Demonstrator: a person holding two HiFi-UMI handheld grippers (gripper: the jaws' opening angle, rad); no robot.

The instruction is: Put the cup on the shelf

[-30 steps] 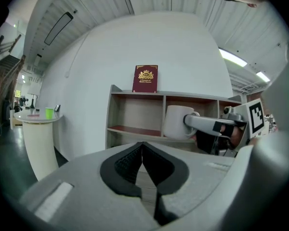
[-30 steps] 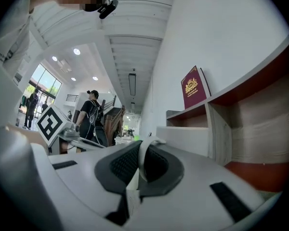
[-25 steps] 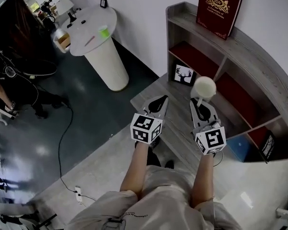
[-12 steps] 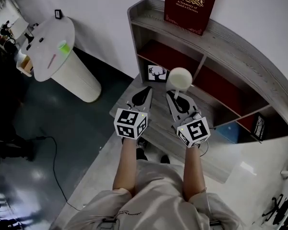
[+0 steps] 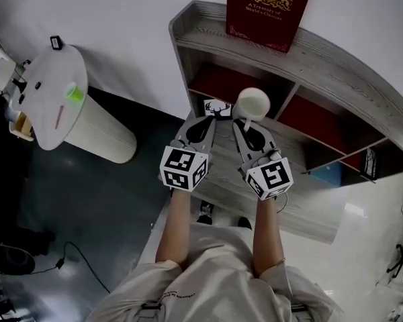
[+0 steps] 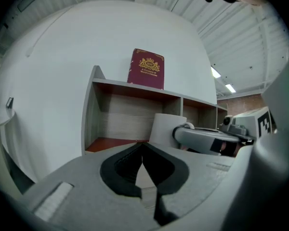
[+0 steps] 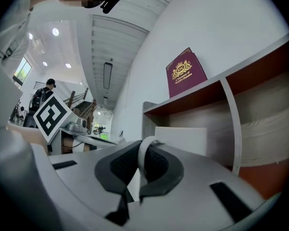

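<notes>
A white cup [image 5: 252,103] hangs in front of the grey shelf [image 5: 336,66], level with its red-lined upper compartments. My right gripper [image 5: 244,121] is shut on the cup's handle [image 7: 143,159]; the cup body [image 7: 180,139] stands just past the jaws in the right gripper view. My left gripper [image 5: 203,121] is beside it on the left, shut with nothing between its fingers [image 6: 143,148]. In the left gripper view the cup [image 6: 166,128] and the right gripper [image 6: 207,139] show to the right, before the shelf [image 6: 120,88].
A dark red book [image 5: 269,5] leans upright on the shelf's top board. A small deer picture [image 5: 217,106] stands in the left compartment. A lower grey ledge [image 5: 309,210] runs under my hands. A round white table [image 5: 50,109] with a green cup [image 5: 74,92] stands at the left.
Both grippers have moved together towards the shelf, the cup carried along. The shelf and book now sit straight ahead, and the round table has slid to the left.
</notes>
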